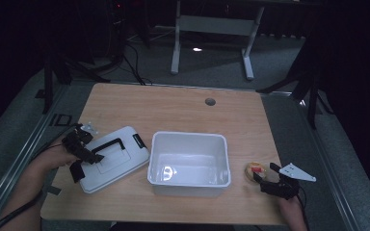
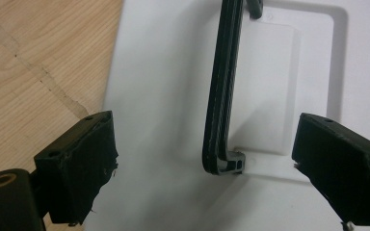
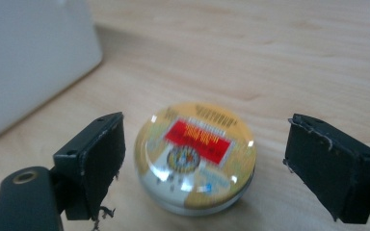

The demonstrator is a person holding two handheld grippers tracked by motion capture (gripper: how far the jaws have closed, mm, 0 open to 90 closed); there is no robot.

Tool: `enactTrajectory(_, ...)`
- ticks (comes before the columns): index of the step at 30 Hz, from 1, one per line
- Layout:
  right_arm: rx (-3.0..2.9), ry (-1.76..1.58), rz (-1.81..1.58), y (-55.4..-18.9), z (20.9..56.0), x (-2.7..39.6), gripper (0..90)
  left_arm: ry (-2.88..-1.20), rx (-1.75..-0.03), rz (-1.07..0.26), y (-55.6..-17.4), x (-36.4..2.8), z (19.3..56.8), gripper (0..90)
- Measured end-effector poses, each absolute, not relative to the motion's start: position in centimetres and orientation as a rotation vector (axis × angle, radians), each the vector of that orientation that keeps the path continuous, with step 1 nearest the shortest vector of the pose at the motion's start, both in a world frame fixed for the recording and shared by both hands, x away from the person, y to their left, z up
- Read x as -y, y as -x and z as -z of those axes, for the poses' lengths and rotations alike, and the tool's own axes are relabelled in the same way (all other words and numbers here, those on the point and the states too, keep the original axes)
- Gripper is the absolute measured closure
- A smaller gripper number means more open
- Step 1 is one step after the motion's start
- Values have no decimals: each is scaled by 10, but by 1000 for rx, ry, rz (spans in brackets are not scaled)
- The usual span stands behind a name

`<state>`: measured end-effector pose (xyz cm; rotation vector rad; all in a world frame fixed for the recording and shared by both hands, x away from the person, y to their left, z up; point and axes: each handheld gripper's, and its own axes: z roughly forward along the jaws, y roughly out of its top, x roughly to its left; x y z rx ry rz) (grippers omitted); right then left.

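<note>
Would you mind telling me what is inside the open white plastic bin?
The white plastic bin looks empty: bare floor with a light glare. Its near wall hides the floor strip just behind it.

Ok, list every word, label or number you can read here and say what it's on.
None can be read.
Round tin between the right gripper jaws: red label with yellow lettering, too blurred to read.
White lid under the left gripper: small dark label at its edge, too small to read.
</note>
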<state>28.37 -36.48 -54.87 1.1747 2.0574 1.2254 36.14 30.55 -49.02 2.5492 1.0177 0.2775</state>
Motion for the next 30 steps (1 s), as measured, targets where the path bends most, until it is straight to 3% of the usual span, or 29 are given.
enactTrajectory(13, -2497, -720, -1092, -280, 538, 374, 161, -2570, -982, -280, -360, -305, 483, 79)
enactTrajectory(30, -2869, -522, -636, -282, 500, 367, 186, -2618, -971, -278, -357, -306, 483, 79)
